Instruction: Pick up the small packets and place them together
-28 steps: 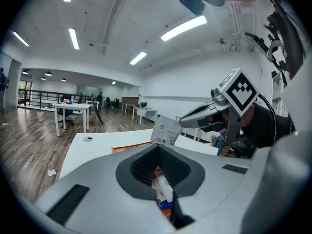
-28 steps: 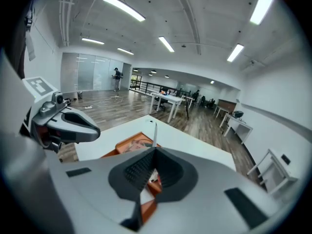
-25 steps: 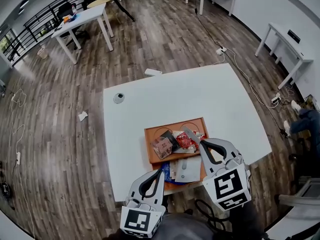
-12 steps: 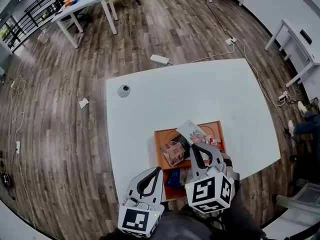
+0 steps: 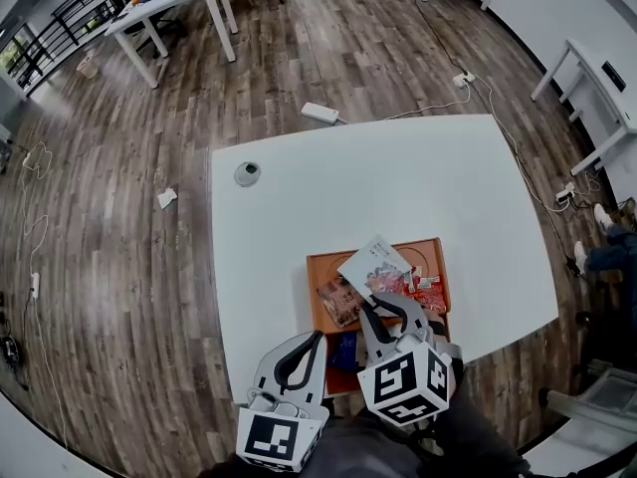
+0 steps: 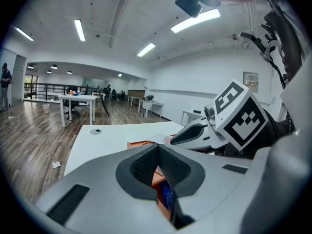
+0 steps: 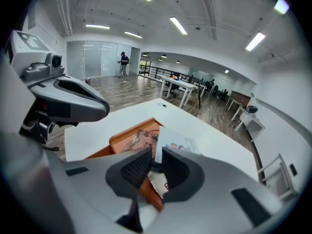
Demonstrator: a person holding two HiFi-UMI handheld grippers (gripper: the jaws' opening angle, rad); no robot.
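Note:
An orange tray (image 5: 313, 302) near the table's front edge holds several small packets: a clear one (image 5: 338, 302), red ones (image 5: 420, 292) and a blue one (image 5: 343, 352). My right gripper (image 5: 376, 297) hangs over the tray. A white printed packet (image 5: 370, 262) stands on edge between its jaws, which have just been opening. In the right gripper view a narrow gap shows beside the packet (image 7: 173, 141). My left gripper (image 5: 315, 339) is shut and empty at the tray's near left corner, with its pads meeting (image 6: 157, 147).
A small grey disc (image 5: 247, 174) lies at the white table's (image 5: 299, 207) far left. A power strip (image 5: 320, 114) and cables lie on the wooden floor beyond. Other white desks (image 5: 597, 78) stand around the room.
My right gripper has come down and to the left over the tray with the white packet, and its jaws have parted a little. The left gripper has barely shifted.

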